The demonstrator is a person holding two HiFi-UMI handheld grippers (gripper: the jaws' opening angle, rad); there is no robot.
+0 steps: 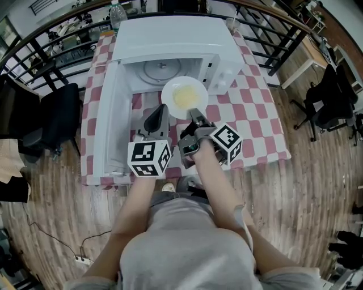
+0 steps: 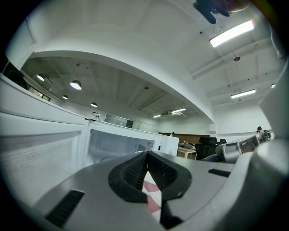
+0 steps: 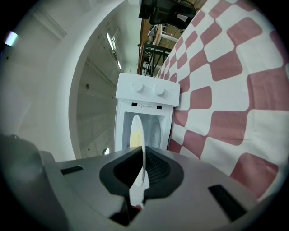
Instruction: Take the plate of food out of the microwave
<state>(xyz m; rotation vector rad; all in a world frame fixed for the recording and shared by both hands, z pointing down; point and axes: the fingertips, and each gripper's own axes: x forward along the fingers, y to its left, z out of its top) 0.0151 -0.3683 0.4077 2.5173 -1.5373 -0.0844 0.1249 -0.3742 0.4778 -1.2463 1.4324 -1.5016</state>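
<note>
Checked cloth (image 1: 258,113), red and white, covers the table, with plank floor (image 1: 306,192) all round, a black railing (image 1: 266,34) behind and a dark office chair (image 1: 332,102) off to the right. On the cloth sits the white microwave (image 1: 170,39), its door (image 1: 108,119) swung wide to the left. And there's the plate (image 1: 184,97), pale yellow food in its middle, out at the mouth of the cavity with the glass turntable (image 1: 160,69) showing behind it. The right gripper (image 1: 195,116) pinches the plate's near rim (edge-on between the pads in the right gripper view). The left gripper (image 1: 157,118) sits just beside it, jaws pressed together on nothing, between the open door and the plate. A bottle (image 1: 117,14) stands behind the microwave.
</note>
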